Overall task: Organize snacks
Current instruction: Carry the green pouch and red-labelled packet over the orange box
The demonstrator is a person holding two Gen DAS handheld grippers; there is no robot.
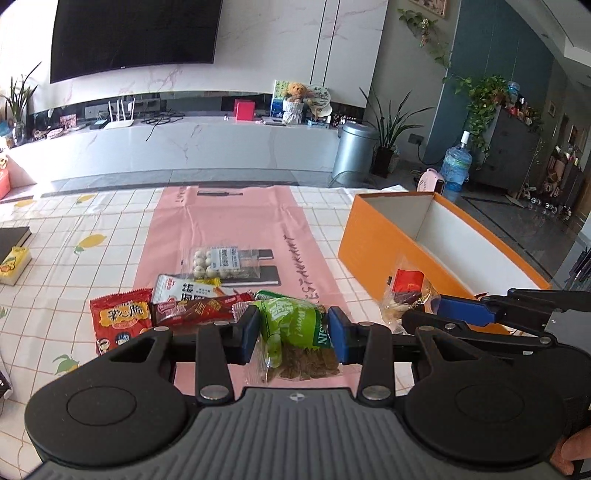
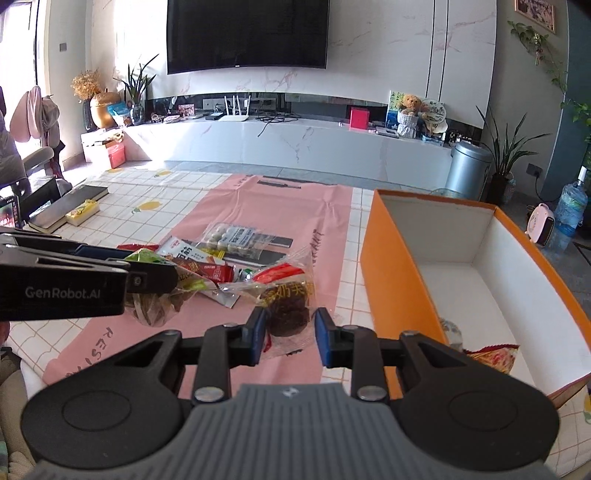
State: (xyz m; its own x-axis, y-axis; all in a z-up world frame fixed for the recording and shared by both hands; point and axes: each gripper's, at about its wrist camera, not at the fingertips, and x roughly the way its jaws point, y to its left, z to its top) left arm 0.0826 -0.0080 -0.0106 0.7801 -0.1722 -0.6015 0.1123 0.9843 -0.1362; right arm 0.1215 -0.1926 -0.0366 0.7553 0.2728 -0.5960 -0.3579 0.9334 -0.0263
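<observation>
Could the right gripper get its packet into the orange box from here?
Probably yes. The right gripper is shut on the clear packet of dark snacks, and the orange box stands open-topped just to its right, with nothing between them. One packet already lies inside, leaving room.

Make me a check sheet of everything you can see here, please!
Surface: checked tablecloth with pink plastic sheet on top.
Job's things: open orange cardboard box, one red packet inside; snack packets piled on the sheet, including clear pack of white balls.
Clutter: black book, yellow carton.
Grippers: left tool shut on green raisin bag; right tool shut on clear bag of dark cakes.
Cables: loose wires on the white TV counter.
Surroundings: wall television, grey bin.
</observation>
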